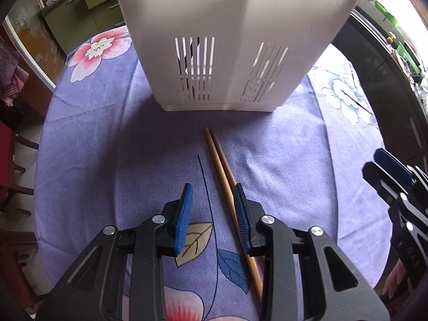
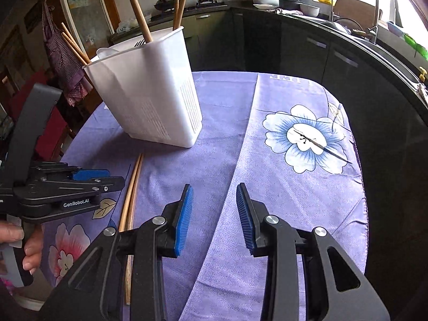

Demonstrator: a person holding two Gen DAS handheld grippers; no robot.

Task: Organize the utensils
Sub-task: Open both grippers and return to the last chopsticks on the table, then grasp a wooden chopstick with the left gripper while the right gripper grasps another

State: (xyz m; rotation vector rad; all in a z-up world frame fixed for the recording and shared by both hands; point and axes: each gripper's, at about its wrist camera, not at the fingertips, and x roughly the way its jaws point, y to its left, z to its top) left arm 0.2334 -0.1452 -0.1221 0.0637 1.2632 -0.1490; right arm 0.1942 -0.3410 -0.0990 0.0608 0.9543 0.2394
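In the left wrist view, your left gripper [image 1: 212, 200] is spread above the purple cloth [image 1: 93, 160]; chopsticks [image 1: 222, 165] pass along its right pad, unpinched, before the white holder [image 1: 214, 53]. In the right wrist view, your right gripper [image 2: 214, 200] is spread, empty, chopsticks well left.

A white slotted utensil holder [image 2: 149, 93] stands on the purple floral tablecloth [image 2: 267, 187], chopsticks and a fork upright inside. Two loose chopsticks [image 2: 133, 187] lie just before the holder, beside the left gripper [image 2: 107, 178].
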